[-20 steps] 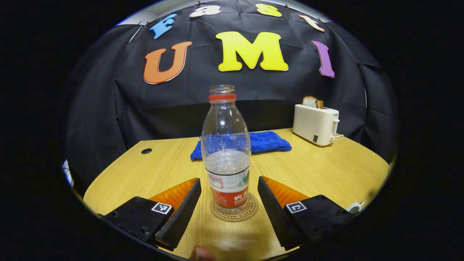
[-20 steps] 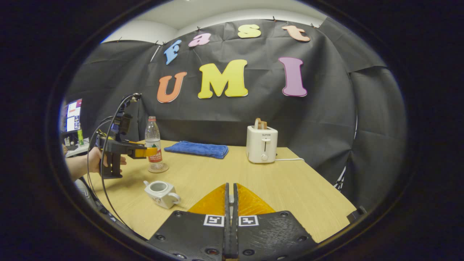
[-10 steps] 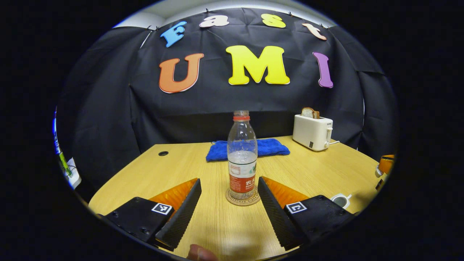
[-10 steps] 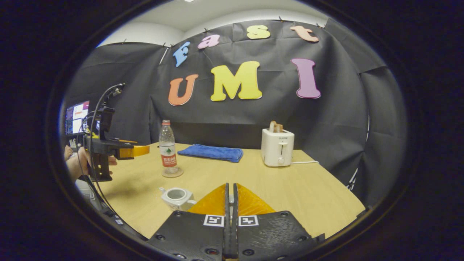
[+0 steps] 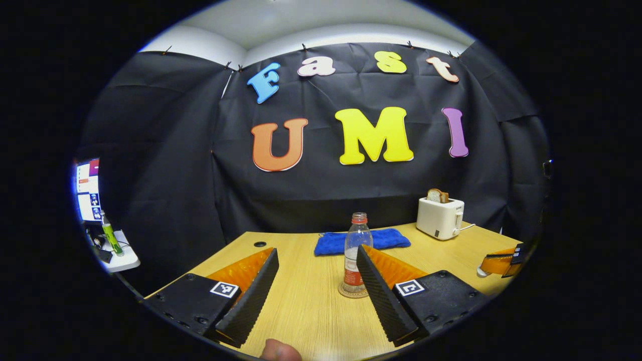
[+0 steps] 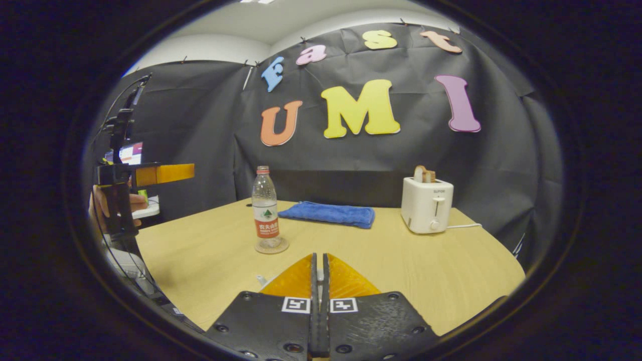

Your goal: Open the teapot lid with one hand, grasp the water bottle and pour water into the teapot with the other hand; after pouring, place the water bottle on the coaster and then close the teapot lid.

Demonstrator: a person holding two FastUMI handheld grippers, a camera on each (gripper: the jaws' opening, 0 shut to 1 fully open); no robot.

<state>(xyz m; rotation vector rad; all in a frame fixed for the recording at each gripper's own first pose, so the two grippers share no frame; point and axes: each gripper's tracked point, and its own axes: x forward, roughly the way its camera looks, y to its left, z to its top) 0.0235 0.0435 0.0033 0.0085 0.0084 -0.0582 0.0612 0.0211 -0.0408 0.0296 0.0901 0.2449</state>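
Two grippers are up off the desk (image 6: pixel 351 260). The left gripper (image 5: pixel 317 286) has its fingers spread wide with nothing between them; in the right gripper view it (image 6: pixel 150 174) hangs at about 9 o'clock, held by a hand (image 6: pixel 103 203), raised and well apart from the bottle. The right gripper (image 6: pixel 319 281) has its fingers pressed together; whether anything is pinched between them cannot be told.

The water bottle (image 6: pixel 266 210) stands upright on the round coaster (image 6: pixel 271 246), uncapped and partly filled. In the left gripper view the water bottle (image 5: pixel 355 250) sits just past the fingers, toward 12 o'clock, partly behind the right-hand finger.

A small white piece at the near finger base in the right gripper view may be the teapot (image 6: pixel 261 279), mostly hidden.

Behind the bottle lies a blue towel (image 6: pixel 328 214), and at 2 o'clock from it a white toaster (image 6: pixel 426 210) holds a slice of bread (image 6: pixel 424 174).
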